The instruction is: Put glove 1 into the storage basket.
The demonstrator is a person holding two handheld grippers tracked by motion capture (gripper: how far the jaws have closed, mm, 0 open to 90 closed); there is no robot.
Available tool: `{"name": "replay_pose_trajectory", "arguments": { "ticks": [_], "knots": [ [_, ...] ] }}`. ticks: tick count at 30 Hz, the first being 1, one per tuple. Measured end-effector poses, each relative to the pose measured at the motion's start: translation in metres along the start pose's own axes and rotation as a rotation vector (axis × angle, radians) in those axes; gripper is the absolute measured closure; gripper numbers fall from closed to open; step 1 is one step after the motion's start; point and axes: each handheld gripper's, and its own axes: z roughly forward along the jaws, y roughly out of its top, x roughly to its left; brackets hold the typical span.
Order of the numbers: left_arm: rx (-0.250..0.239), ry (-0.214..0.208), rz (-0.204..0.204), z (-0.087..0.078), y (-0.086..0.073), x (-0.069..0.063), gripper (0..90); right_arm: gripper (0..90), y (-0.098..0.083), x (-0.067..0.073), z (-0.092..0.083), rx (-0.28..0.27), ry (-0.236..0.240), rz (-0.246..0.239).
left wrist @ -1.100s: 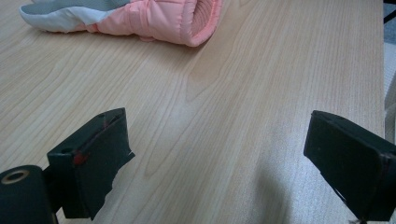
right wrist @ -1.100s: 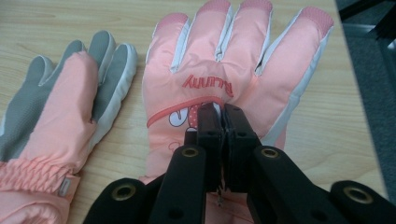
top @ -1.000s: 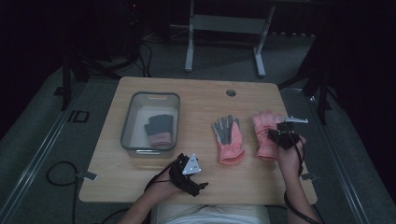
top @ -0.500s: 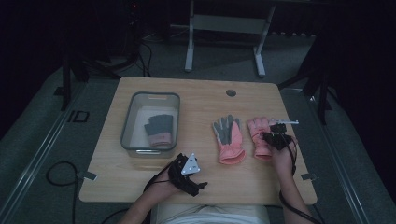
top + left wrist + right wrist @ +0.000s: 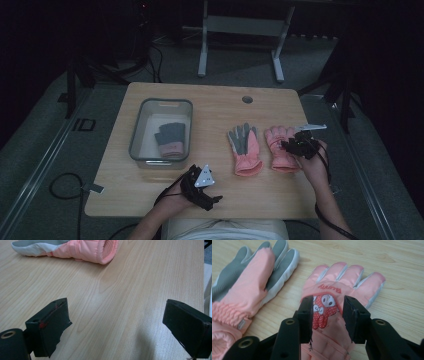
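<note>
Right claw (image 5: 327, 315) just opened partway; jaws straddle back of right glove (image 5: 342, 282), pads apart, no pinch. Glove flat on surface (image 5: 220, 107), beside left glove (image 5: 244, 147). Left claw (image 5: 120, 327) spread wide, empty, over bare wood.

The table (image 5: 150, 200) is pale wood-grain laminate, smooth with a soft sheen. The pink gloves (image 5: 342, 290) are quilted, slightly shiny synthetic cloth; one palm (image 5: 227, 280) looks grey, ribbed and rubbery, with gathered elastic cuffs. The bin (image 5: 137, 145) appears clear, glossy plastic. The black jaws look matt.
</note>
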Motion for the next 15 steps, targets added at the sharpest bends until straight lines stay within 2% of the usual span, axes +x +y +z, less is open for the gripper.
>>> {"name": "replay_pose_trajectory", "arguments": {
  "ticks": [6,9,12,15],
  "knots": [
    [-0.001,-0.003,-0.004,0.001,0.000,-0.001,6.5,58.3,-0.008,0.000,0.015,0.026,-0.010,-0.014],
    [-0.001,-0.004,-0.006,0.001,-0.001,-0.001,6.5,59.7,-0.013,0.000,0.025,0.041,-0.032,-0.017],
    [0.001,-0.007,-0.002,0.002,-0.001,-0.002,6.5,63.4,-0.019,0.000,0.032,0.035,-0.040,-0.012],
    [0.003,-0.013,-0.003,0.003,-0.001,-0.002,6.5,71.4,-0.020,0.002,0.034,0.030,-0.047,-0.009]
  ]
}}
